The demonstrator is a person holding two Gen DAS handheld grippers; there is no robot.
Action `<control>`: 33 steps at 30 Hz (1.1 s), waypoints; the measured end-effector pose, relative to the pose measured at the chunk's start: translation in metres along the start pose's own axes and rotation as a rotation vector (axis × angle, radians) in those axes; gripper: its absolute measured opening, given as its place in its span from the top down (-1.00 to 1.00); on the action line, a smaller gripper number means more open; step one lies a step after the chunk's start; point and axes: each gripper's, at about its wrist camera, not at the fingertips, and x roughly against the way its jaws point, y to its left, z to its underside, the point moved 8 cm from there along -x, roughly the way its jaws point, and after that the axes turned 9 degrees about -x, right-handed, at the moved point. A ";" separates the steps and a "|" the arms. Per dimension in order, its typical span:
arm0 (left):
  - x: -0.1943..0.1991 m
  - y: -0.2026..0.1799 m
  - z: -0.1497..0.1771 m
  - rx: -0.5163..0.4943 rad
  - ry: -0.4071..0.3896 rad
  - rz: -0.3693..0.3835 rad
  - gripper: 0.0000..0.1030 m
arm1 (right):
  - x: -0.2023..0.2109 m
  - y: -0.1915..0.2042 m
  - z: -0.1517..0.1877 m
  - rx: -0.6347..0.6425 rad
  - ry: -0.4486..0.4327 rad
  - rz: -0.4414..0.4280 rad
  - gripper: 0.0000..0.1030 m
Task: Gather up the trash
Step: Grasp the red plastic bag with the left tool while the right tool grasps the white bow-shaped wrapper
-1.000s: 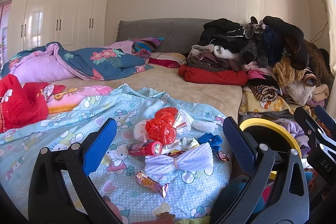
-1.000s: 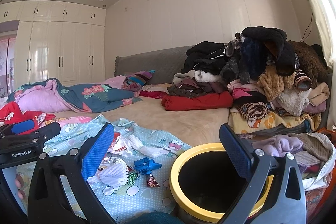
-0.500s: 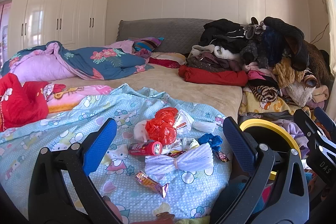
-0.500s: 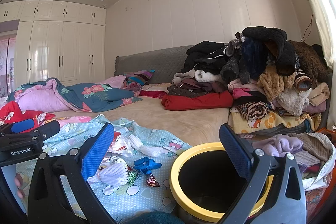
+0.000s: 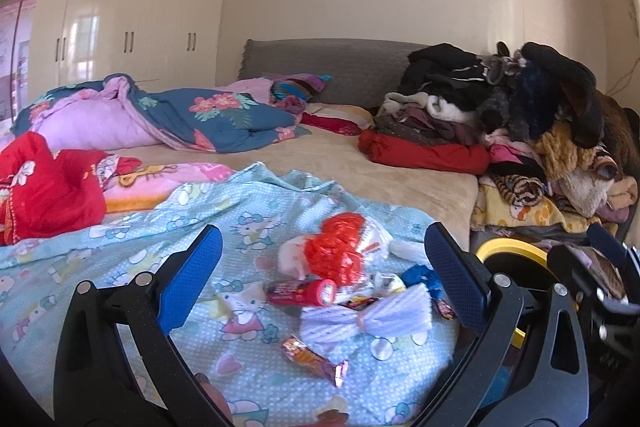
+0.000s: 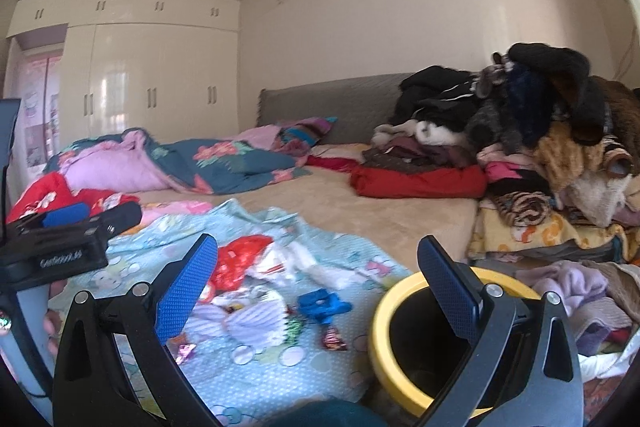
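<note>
Trash lies in a heap on the light blue cartoon sheet: a crumpled red plastic bag, a red tube, a white pleated paper, a blue wrapper and a foil candy wrapper. My left gripper is open just short of the heap, empty. In the right wrist view the same red bag, blue wrapper and pleated paper appear. My right gripper is open and empty, its right finger over the yellow-rimmed black bin.
A tall pile of clothes fills the right side of the bed. A folded floral quilt and a red garment lie at the left. The bin's yellow rim stands beside the bed's right corner. White wardrobes line the far wall.
Both grippers have tilted slightly and the right one has shifted left, bringing the red bag into its view. The trash has not moved. Both stay open.
</note>
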 end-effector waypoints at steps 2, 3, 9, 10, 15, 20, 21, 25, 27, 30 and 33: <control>-0.002 0.009 0.000 0.014 0.002 -0.017 -0.81 | -0.006 0.010 0.004 0.007 0.020 -0.023 -0.89; -0.004 0.013 0.000 0.021 0.004 -0.026 -0.81 | -0.009 0.014 0.005 0.011 0.029 -0.031 -0.89; -0.016 0.043 0.002 0.070 0.022 -0.056 -0.81 | -0.024 0.031 0.012 0.013 0.076 -0.083 -0.89; -0.020 0.047 0.002 0.078 0.026 -0.059 -0.81 | -0.026 0.034 0.013 0.015 0.080 -0.089 -0.89; -0.040 0.061 0.000 0.107 0.047 -0.045 -0.81 | -0.048 0.039 0.020 0.028 0.144 -0.120 -0.89; -0.064 0.058 0.000 0.118 0.071 0.017 -0.81 | -0.078 0.032 0.038 0.018 0.262 -0.122 -0.89; -0.069 0.056 0.001 0.123 0.074 0.040 -0.81 | -0.084 0.028 0.042 0.008 0.285 -0.120 -0.89; -0.092 0.043 0.009 0.130 0.129 0.118 -0.81 | -0.103 0.016 0.054 -0.021 0.356 -0.114 -0.89; -0.101 0.036 0.012 0.132 0.152 0.150 -0.81 | -0.113 0.011 0.061 -0.031 0.397 -0.112 -0.89; -0.117 0.024 0.019 0.113 0.187 0.177 -0.81 | -0.125 0.004 0.071 -0.037 0.459 -0.117 -0.89; -0.131 0.012 0.027 0.092 0.220 0.208 -0.81 | -0.134 0.004 0.079 -0.032 0.506 -0.138 -0.89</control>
